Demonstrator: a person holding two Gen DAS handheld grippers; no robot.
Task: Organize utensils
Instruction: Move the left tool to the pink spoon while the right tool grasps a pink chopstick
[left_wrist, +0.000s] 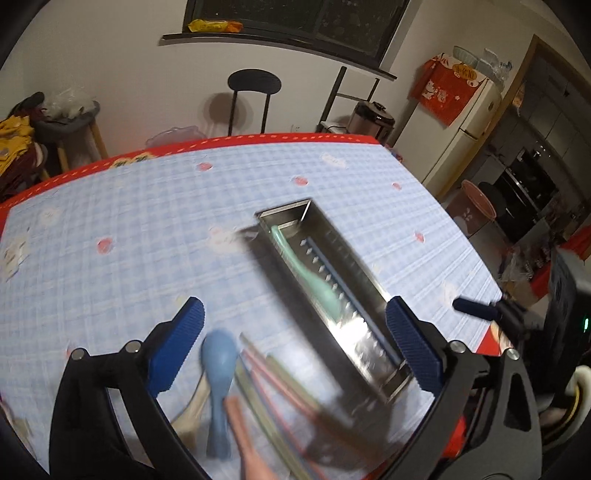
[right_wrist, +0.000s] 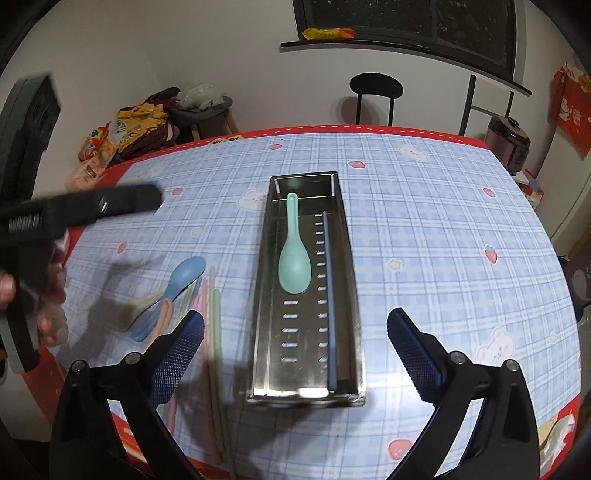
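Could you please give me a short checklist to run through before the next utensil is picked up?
1. Left claw open and empty: ok.
2. Right claw open and empty: ok.
3. Metal tray has free room beside the green spoon and blue chopstick: ok.
4. Utensils left on the tablecloth: blue spoon and pastel chopsticks lie left of the tray: ok.
5. Blue spoon separate from the spoons under it: not ok, they overlap.
6. Exact count of chopsticks: cannot tell, blurred.
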